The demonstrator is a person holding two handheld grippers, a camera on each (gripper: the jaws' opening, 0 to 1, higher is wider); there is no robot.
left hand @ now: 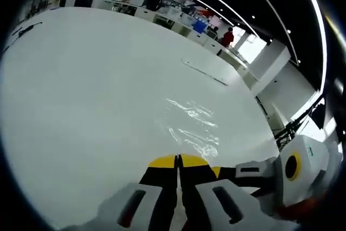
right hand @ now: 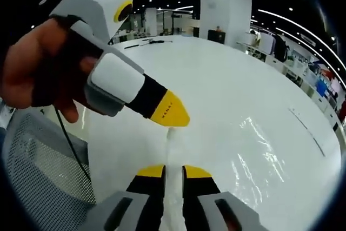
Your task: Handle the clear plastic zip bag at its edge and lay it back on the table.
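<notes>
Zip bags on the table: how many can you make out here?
1. A clear plastic zip bag lies flat on the white table, just ahead of the left tool, whose tip meets its near edge. More clear ones could escape notice.

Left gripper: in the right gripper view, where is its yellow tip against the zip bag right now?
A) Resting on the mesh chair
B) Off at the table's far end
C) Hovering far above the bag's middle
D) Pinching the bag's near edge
D: the left gripper meets the raised near edge of the clear zip bag on the white table.
</notes>
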